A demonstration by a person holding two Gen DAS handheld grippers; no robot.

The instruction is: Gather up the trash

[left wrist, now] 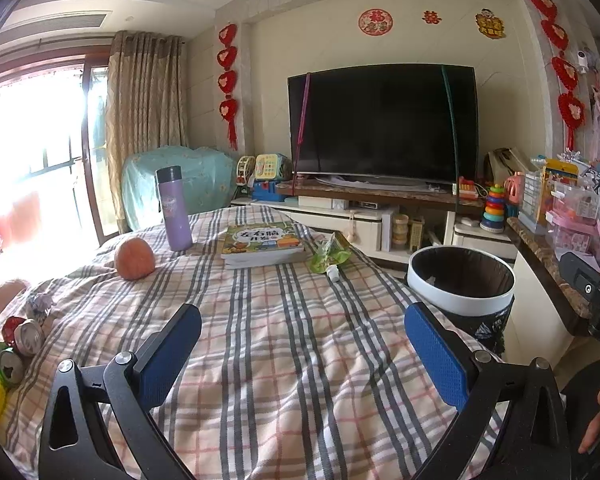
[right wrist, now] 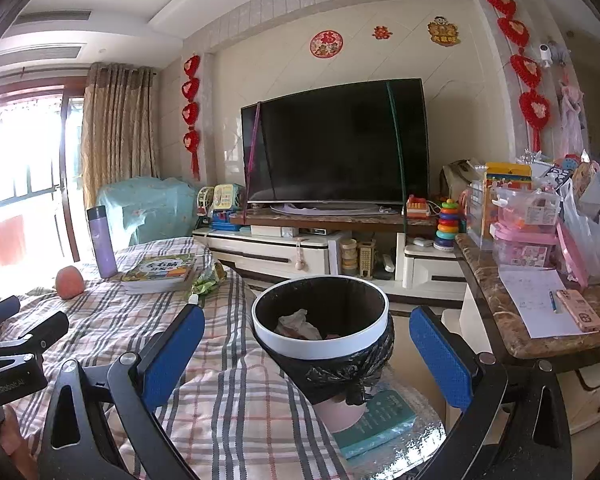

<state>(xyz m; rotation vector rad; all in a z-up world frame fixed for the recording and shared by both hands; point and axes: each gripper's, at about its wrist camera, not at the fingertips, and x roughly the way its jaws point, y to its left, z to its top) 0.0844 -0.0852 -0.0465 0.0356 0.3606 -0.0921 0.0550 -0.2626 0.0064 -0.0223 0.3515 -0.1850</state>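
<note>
Both grippers hover with fingers spread wide and nothing between them: the left gripper above the plaid-covered table, the right gripper at the table's edge, facing the trash bin. The bin, white-rimmed and lined with a black bag, stands just beside the table and already contains crumpled paper. Trash remaining on the table: a green pouch with a white spout, lying just beside the stacked books, and two crushed cans with a crumpled wrapper near the left edge. Also on the table are an orange fruit and an upright purple flask, the two near each other but apart. A dark television on its stand fills the background. On the marble counter to the right lie a sheet of paper and a pink phone.
</note>
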